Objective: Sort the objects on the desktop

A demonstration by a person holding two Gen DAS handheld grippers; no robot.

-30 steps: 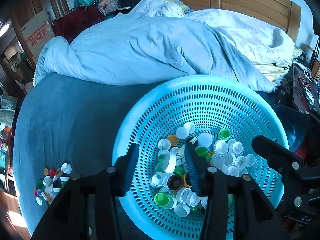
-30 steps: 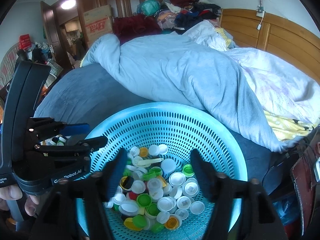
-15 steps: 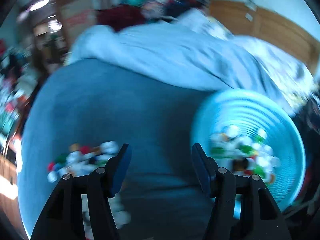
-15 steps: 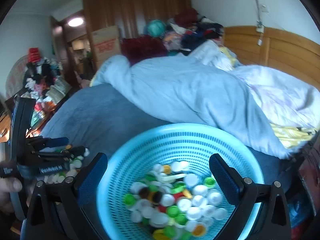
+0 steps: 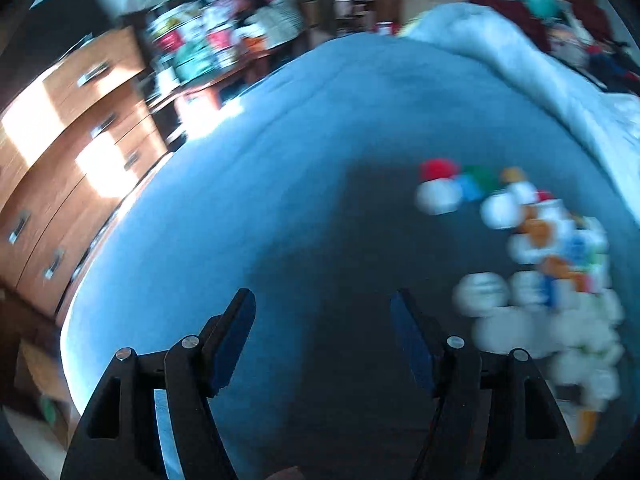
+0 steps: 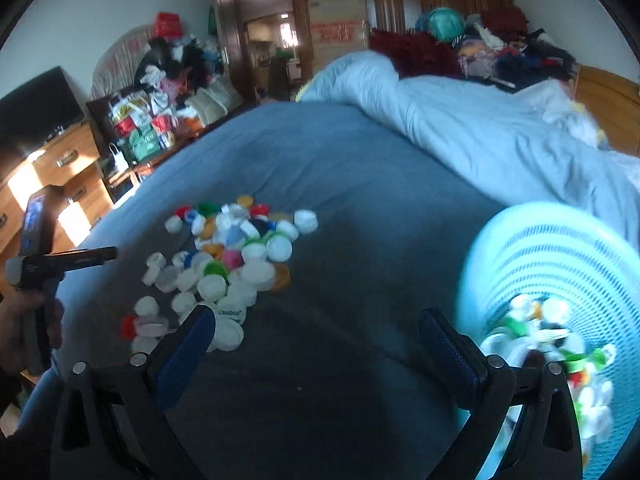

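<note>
A heap of several bottle caps [image 6: 232,256], white, green, orange, red and blue, lies on the blue bedsheet [image 6: 360,184]. In the left wrist view the same heap [image 5: 536,256] is blurred at the right. A light blue perforated basket [image 6: 560,248] with more caps [image 6: 548,344] in it stands at the right. My right gripper [image 6: 318,338] is open wide over bare sheet between heap and basket, holding nothing. My left gripper [image 5: 322,310] hangs over bare sheet left of the heap, its jaws opening with nothing between them. The left tool [image 6: 48,260], held by a hand, shows at the far left.
A rumpled pale blue duvet [image 6: 480,128] lies across the far side of the bed. A wooden chest of drawers [image 5: 60,152] and a cluttered table [image 6: 160,128] stand beyond the bed's left edge. Piled clothes [image 6: 500,48] lie behind.
Both grippers have swung left away from the basket toward the loose heap of caps. The right gripper's jaws have widened, and so have the left's. The basket now sits at the right edge.
</note>
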